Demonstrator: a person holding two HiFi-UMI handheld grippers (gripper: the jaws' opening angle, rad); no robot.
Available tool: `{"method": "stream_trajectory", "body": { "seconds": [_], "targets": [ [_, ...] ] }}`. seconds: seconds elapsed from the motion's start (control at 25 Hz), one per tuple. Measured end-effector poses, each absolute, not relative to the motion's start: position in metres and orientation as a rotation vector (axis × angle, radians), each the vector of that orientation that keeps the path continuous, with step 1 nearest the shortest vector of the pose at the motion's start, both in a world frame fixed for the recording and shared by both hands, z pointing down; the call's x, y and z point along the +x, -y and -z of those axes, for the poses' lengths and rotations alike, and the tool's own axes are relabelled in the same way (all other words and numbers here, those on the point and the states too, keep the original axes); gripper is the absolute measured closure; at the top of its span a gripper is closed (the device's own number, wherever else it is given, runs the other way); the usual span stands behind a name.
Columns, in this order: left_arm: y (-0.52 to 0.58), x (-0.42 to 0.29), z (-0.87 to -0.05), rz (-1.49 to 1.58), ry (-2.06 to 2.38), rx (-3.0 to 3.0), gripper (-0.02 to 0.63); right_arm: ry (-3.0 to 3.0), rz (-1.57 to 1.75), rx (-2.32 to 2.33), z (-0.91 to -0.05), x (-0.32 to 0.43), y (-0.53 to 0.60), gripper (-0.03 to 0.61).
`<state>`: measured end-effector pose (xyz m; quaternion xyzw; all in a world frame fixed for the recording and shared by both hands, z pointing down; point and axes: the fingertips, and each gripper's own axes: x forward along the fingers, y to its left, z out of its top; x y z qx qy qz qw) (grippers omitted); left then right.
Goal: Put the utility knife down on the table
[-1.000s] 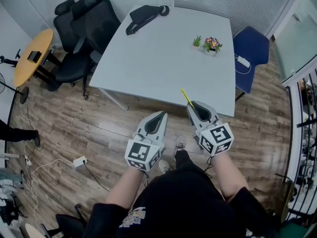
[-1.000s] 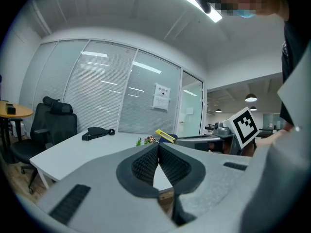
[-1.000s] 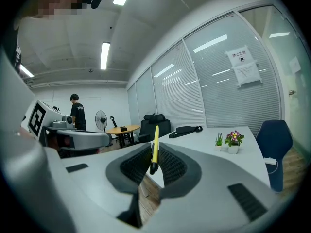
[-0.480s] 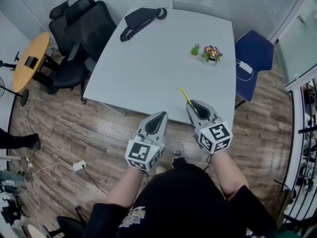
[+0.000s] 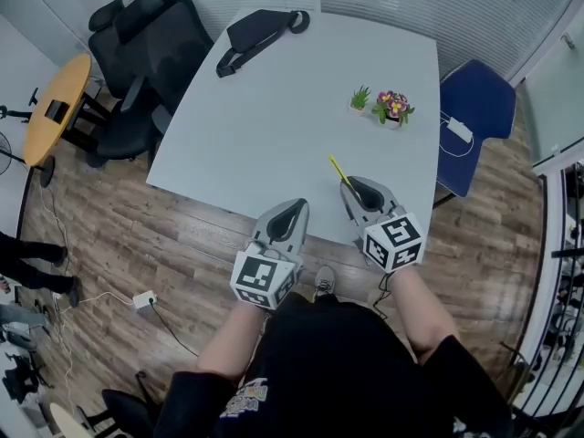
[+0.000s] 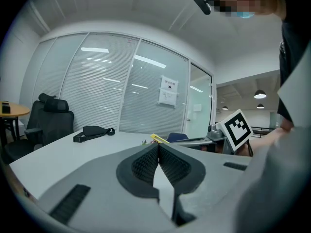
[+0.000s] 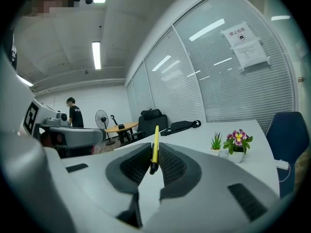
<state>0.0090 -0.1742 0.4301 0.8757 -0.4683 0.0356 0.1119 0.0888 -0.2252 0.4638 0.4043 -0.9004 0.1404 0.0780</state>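
Fingers [image 7: 172, 165] of right gripper [image 7: 153, 149] clamp a slim yellow utility knife [image 7: 156, 134]; left gripper [image 6: 158, 147] fingers meet.

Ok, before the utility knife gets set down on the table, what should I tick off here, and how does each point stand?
1. Utility knife clamped in the right gripper: ok, the jaws are closed on its yellow body.
2. Right gripper over the table: ok, its tip is past the near edge.
3. Bare tabletop ahead of the knife: ok, the potted plants and black bag sit farther back.
4. Left gripper out of the way: ok, jaws together on nothing, off to the side of the knife.
5. Height of the knife above the tabletop: cannot tell.
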Motion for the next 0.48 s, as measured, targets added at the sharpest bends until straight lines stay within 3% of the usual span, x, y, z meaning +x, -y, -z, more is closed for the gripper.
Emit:
{"method": "stream_trajectory", "body": {
  "seconds": [0.48],
  "targets": [
    [0.205,0.014,-0.448,-0.157,1.366,2.592,0.607,2.655,-0.459,1.197,-0.497,0.089,0.264,0.526]
  ]
}}
